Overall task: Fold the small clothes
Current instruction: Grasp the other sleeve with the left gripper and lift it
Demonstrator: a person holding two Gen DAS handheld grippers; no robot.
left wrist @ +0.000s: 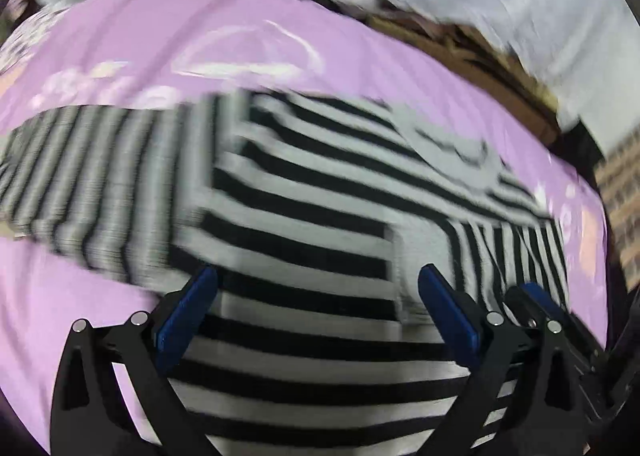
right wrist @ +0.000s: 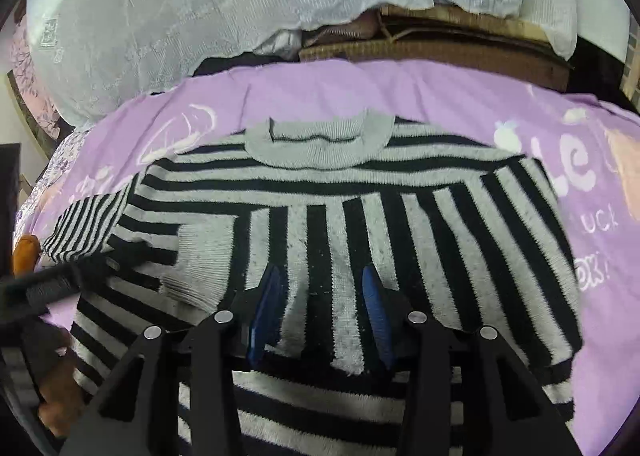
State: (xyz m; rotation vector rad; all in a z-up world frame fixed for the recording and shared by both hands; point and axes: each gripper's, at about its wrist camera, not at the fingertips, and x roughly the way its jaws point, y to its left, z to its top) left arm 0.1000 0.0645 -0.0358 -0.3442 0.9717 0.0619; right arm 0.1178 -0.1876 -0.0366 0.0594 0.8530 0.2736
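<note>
A black-and-white striped sweater (right wrist: 320, 184) lies flat on a purple sheet (right wrist: 440, 96), its grey collar (right wrist: 320, 140) at the far side. One sleeve (right wrist: 400, 240) is folded across the body, its stripes running toward me and its cuff (right wrist: 196, 256) at the left. My right gripper (right wrist: 322, 280) hovers over this sleeve, open, with no fabric pinched between its blue pads. In the blurred left wrist view my left gripper (left wrist: 320, 280) stands wide open over the sweater's body (left wrist: 300, 224). The other sleeve (left wrist: 80, 184) stretches out to the left. The right gripper (left wrist: 536, 300) shows at that view's right edge.
A pale quilted blanket (right wrist: 200, 16) is heaped behind the sheet, beside a brown woven box (right wrist: 440, 44). The left gripper's black frame (right wrist: 52, 284) and a hand (right wrist: 60, 404) sit at the right wrist view's left edge. White print (right wrist: 580, 176) marks the sheet on the right.
</note>
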